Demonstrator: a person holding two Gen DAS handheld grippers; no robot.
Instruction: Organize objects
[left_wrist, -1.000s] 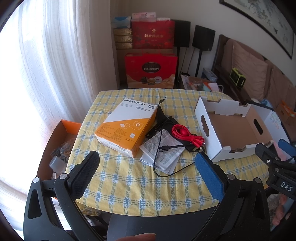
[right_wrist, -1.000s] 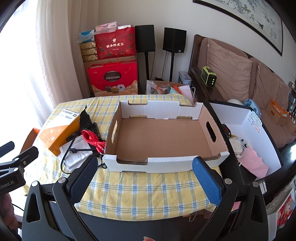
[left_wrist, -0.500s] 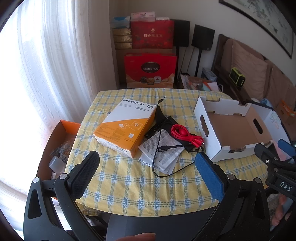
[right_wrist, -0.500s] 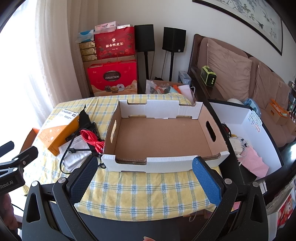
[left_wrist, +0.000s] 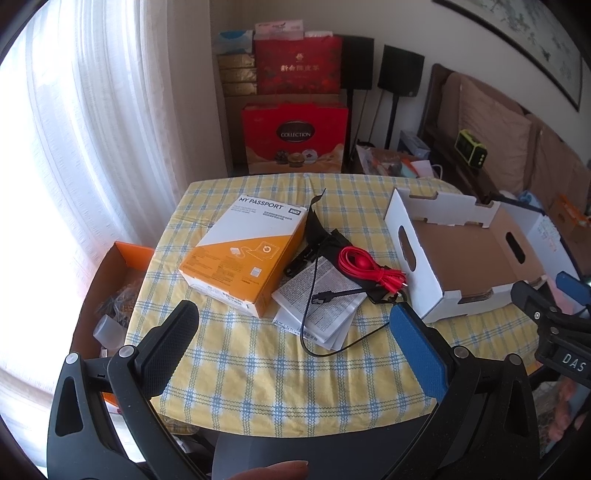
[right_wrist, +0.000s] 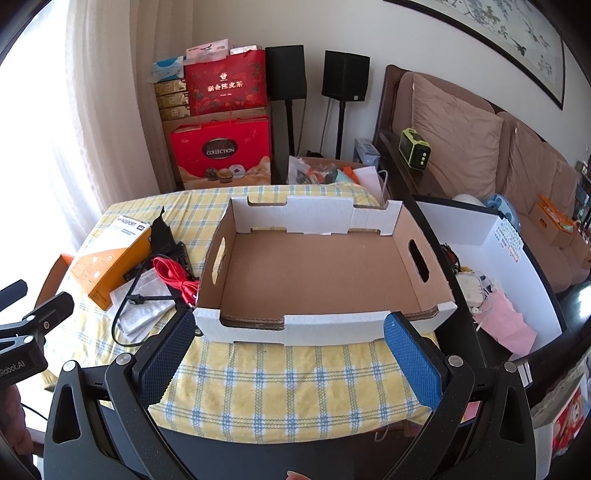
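Here the open cardboard tray (right_wrist: 317, 273) sits on the right half of my tabletop (right_wrist: 288, 384), bare inside, its white near wall just ahead of my right hand-held gripper (right_wrist: 290, 354), whose blue pads are spread wide with nothing between them. To the tray's left lie the things to sort: a red coiled cable (left_wrist: 364, 267) on a black pouch (left_wrist: 317, 232), touching a folded printed leaflet (left_wrist: 325, 299) with a thin black cable (left_wrist: 308, 295) looping across it, and beside them the orange and white MY PASSPORT box (left_wrist: 245, 254). My left hand-held gripper (left_wrist: 291, 334) hangs over the near edge of the yellow checked cloth, likewise spread and holding nothing. Left of the tabletop, lower down, an orange carton (left_wrist: 110, 291) holds odds and ends. Beyond the far edge stand red gift boxes (right_wrist: 223, 155) stacked against the wall, two black speakers (right_wrist: 345, 75) on stands, white curtains (left_wrist: 96, 110) bright with daylight, and on the right a brown sofa (right_wrist: 476, 133) with a green device (right_wrist: 414, 149) on its ledge
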